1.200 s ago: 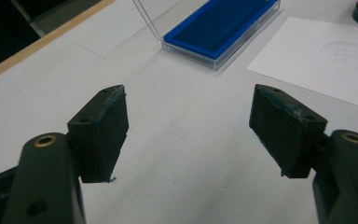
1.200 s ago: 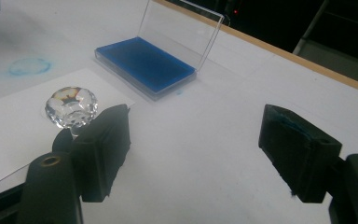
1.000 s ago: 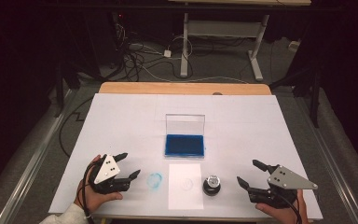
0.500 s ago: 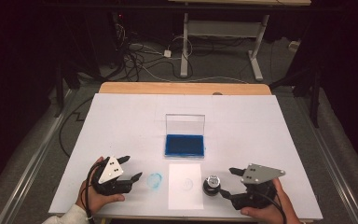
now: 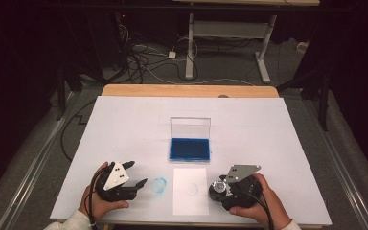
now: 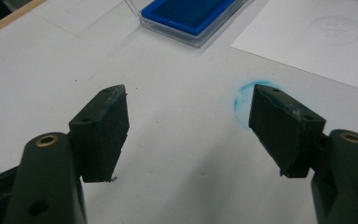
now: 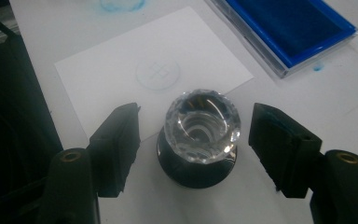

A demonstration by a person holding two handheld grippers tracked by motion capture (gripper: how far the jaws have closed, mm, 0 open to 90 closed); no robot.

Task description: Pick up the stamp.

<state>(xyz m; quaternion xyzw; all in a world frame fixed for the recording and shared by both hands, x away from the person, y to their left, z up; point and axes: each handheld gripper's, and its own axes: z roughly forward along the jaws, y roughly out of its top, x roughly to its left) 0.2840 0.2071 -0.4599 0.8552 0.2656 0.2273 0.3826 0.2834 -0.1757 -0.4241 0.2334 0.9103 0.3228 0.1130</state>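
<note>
Directly between the right gripper's (image 7: 193, 149) two jaws, which have just been closing but stand short of touching, a crystal-topped stamp (image 7: 199, 135) stands upright on the table, far nearer this hand than the left.

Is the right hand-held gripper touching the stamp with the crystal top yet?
Apart. In the right gripper view the stamp stands between the right hand-held gripper, whose jaws have just been closing, with bare table visible either side of it.
</note>
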